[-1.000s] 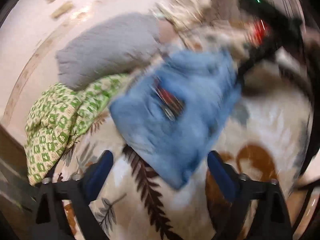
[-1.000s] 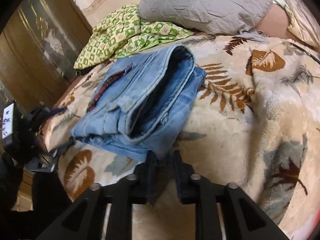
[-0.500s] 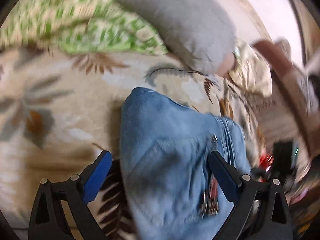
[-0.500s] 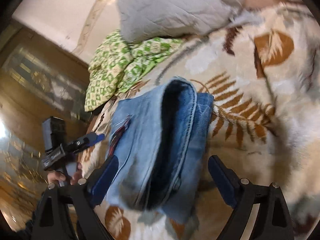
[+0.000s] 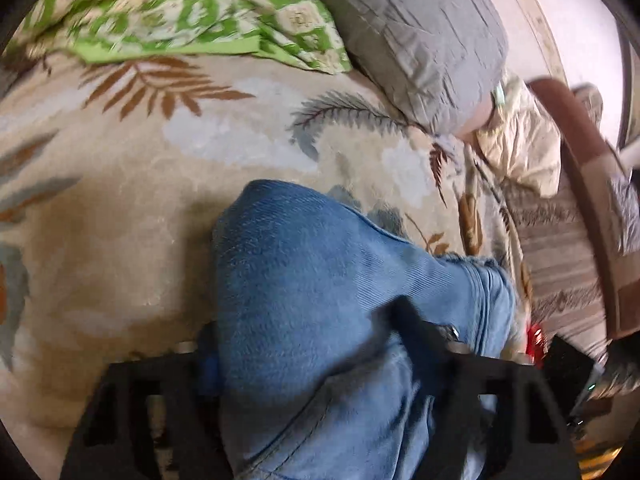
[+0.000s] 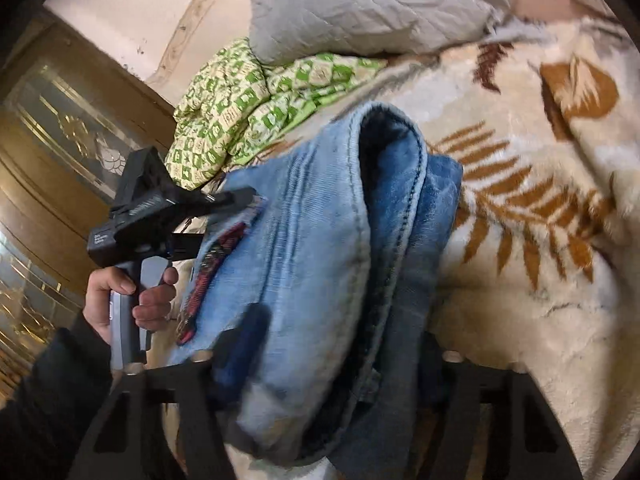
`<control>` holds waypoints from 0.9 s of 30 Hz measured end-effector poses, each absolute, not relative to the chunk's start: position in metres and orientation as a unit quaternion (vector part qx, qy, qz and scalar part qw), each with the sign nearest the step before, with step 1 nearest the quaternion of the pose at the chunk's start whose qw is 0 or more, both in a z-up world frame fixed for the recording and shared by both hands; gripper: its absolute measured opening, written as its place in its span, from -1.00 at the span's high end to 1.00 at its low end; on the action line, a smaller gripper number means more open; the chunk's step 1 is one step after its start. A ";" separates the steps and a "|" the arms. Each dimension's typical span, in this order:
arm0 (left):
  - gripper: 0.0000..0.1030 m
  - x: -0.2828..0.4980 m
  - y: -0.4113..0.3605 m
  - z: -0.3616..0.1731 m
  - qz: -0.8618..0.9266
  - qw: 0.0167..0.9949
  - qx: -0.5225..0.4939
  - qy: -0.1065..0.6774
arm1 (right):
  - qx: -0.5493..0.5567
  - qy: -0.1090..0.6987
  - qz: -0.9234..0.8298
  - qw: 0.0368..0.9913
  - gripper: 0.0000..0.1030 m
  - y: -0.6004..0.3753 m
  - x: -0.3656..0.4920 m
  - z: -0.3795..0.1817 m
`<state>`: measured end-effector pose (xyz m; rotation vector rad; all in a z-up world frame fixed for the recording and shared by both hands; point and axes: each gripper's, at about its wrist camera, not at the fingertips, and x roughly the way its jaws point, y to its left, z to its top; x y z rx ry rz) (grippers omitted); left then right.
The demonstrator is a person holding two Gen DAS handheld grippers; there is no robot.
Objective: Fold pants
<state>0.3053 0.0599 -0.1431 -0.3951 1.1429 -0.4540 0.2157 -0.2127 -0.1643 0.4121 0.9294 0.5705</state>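
Both jaws closing around folded jeans [image 6: 320, 260] edges, blanket [image 5: 120, 220] bare left, pillow [image 5: 420, 32] beyond

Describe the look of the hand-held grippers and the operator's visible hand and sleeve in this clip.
Both hand-held grippers are black plastic with truss-like cut-outs and blue finger pads. The left hand-held gripper, seen from the right wrist, has a grey handle and a small white-lettered label. The bare left hand wears a dark sleeve. No cables show.
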 end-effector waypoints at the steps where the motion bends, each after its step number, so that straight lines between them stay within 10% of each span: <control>1: 0.00 0.303 0.060 -0.139 -0.214 0.802 -0.180 0.528 | 0.186 0.435 0.264 0.840 0.10 -0.213 0.214 -0.162; 12: 0.38 0.284 0.050 -0.117 -0.234 0.810 -0.173 0.509 | 0.129 0.418 0.235 0.868 0.34 -0.210 0.190 -0.131; 15: -0.05 0.293 0.046 -0.136 -0.192 0.812 -0.148 0.531 | 0.130 0.436 0.222 0.862 0.30 -0.212 0.195 -0.143; 18: -0.70 0.291 0.050 -0.139 -0.147 0.821 -0.144 0.532 | 0.154 0.447 0.202 0.858 -0.56 -0.222 0.200 -0.149; 27: -1.00 0.186 0.049 -0.028 -0.080 0.926 -0.029 0.368 | 0.093 0.366 0.110 0.919 -1.00 -0.236 0.154 -0.073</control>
